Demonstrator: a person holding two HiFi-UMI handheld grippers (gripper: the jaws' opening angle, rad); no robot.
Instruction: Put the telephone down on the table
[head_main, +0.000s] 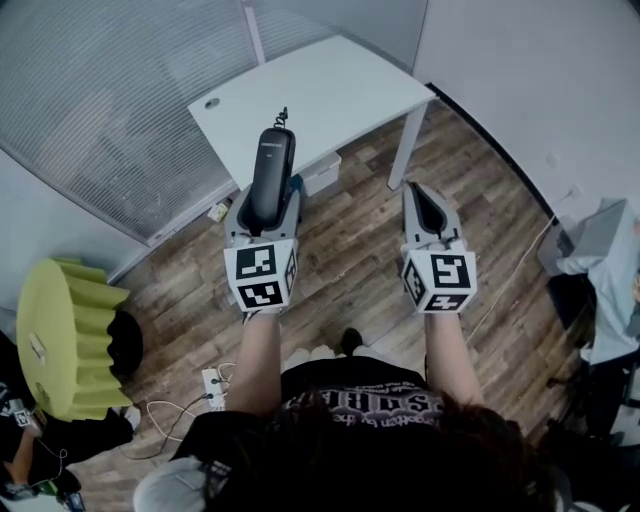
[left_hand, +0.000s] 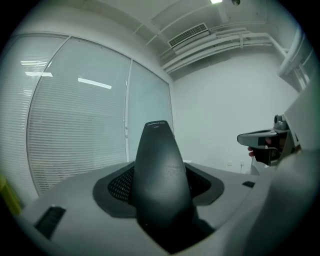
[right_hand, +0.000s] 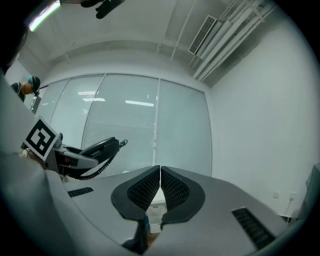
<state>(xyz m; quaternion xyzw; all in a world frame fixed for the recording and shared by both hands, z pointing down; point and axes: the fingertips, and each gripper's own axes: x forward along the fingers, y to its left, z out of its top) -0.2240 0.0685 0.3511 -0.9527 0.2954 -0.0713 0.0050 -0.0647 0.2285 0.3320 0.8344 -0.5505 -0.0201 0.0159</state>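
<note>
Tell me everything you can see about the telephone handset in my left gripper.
The telephone is a black handset, matte plastic by its look, long and rounded, narrowing toward its far end in the left gripper view. A black coiled cord leaves that end and loops underneath. The left gripper is shut on it, jaw pads against its sides, and it points forward toward the white table. It is up in the air, touching only the gripper.
</note>
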